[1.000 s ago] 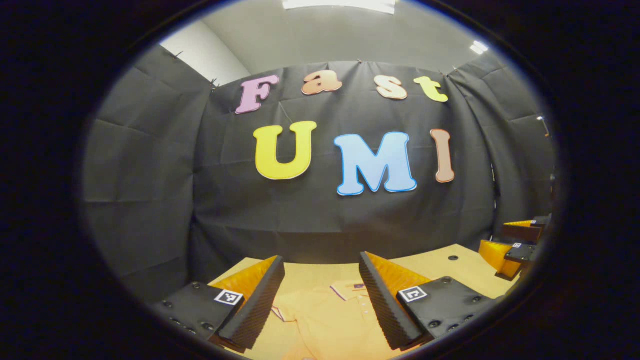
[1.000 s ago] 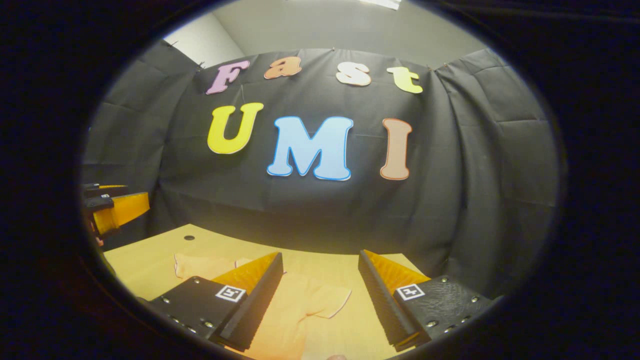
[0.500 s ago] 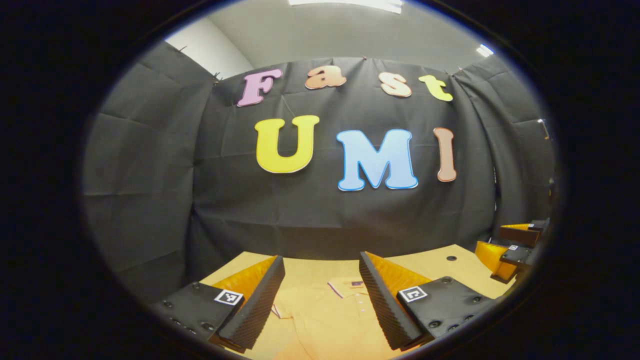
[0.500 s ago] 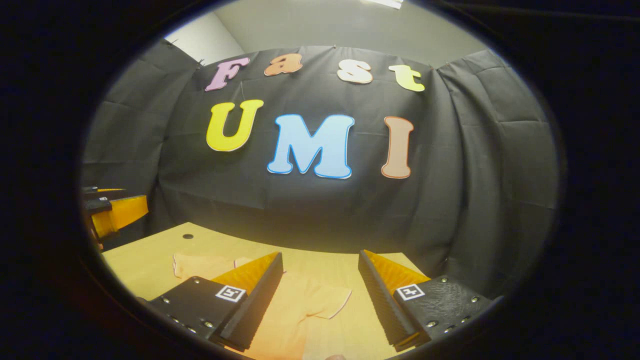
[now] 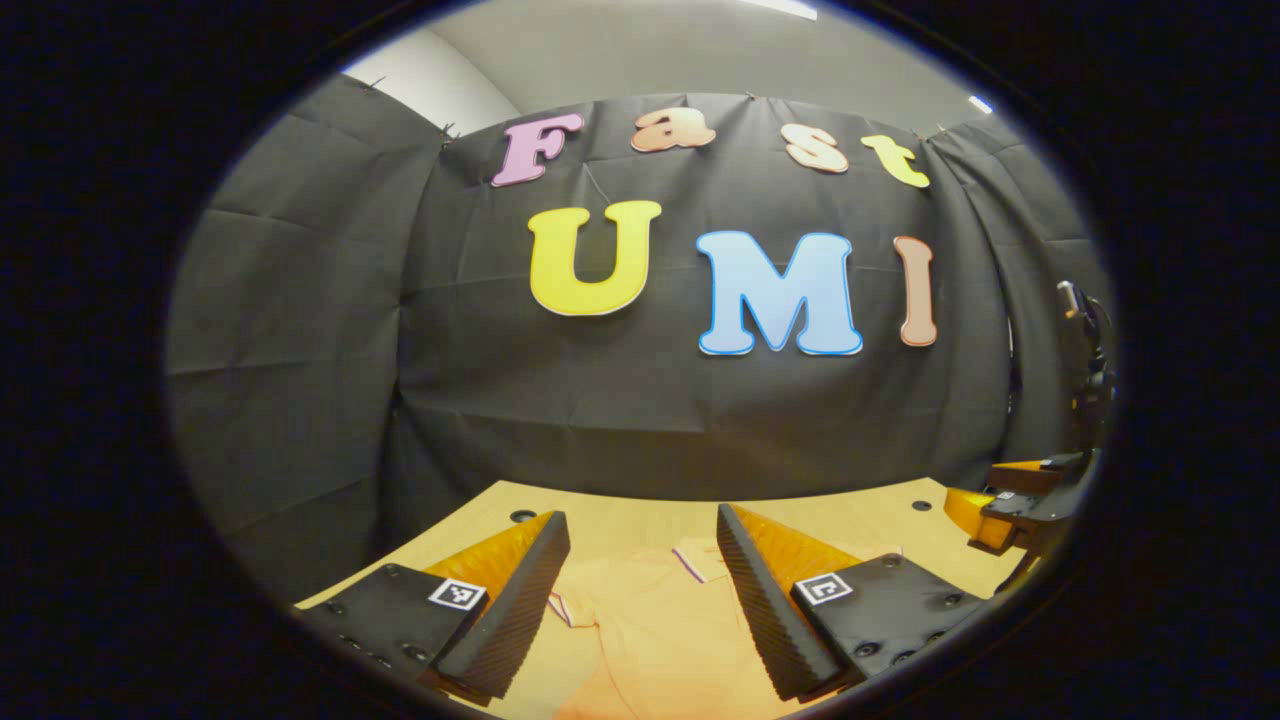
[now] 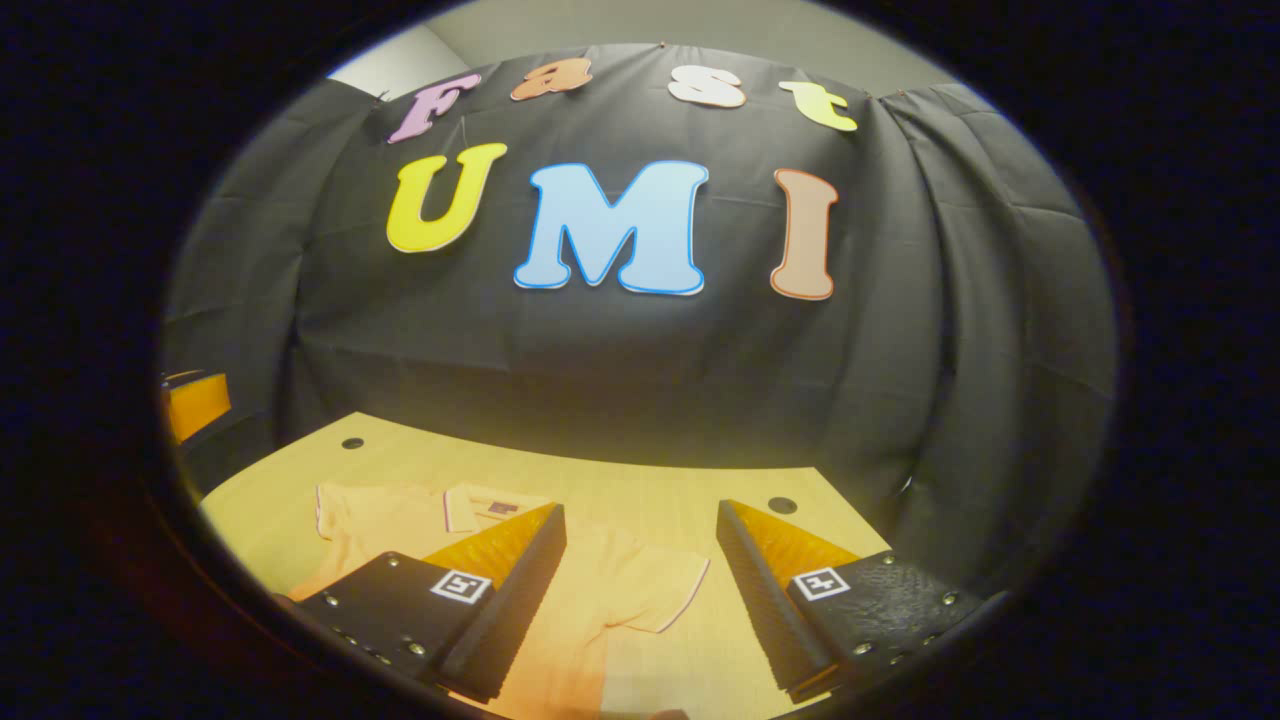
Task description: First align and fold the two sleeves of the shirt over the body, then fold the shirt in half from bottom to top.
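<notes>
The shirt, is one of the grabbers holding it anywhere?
No, nothing is held. The left gripper and the right gripper both stand open above the orange polo shirt, which lies flat on the wooden table.

No readable text; square coded markers on tool fingers (image 5: 458, 594).

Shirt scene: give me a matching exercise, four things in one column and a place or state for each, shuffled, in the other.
Things:
1. shirt
2. sleeve
3. left gripper
4. table

States:
A. open, held above the shirt
B. bare wood with round holes
C. lying flat on the table
D. spread out sideways, not folded in

Pairs: 1-C, 2-D, 3-A, 4-B
</notes>
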Demonstrator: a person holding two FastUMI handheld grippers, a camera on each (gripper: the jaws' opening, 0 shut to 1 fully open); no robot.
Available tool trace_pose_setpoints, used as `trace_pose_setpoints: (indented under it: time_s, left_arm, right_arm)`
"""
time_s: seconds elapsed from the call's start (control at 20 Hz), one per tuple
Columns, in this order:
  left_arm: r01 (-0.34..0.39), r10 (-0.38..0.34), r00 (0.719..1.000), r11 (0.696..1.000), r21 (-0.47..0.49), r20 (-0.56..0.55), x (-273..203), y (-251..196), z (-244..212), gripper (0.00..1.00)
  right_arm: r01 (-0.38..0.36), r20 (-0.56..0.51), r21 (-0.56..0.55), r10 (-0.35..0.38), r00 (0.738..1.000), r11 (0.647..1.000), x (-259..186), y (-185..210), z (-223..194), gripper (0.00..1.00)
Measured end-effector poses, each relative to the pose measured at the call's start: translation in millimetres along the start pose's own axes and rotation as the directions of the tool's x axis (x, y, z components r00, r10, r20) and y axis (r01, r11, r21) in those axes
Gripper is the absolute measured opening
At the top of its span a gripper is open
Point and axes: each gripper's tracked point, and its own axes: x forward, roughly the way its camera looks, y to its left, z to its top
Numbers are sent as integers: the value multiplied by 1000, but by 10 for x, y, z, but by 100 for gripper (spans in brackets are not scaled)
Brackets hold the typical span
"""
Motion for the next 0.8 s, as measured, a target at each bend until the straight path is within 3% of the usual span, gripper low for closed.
trace_pose_setpoints:
  time_s: [0.5,0.8]
  left_arm:
    - [-73,73,997,997,5,-37,1,242,-138,96]
    - [-101,101,994,995,5,-50,-110,289,-170,96]
  right_arm:
    - [49,-168,58,-38,985,997,873,-236,-548,94]
    - [70,-291,94,-40,956,993,1174,-295,-971,95]
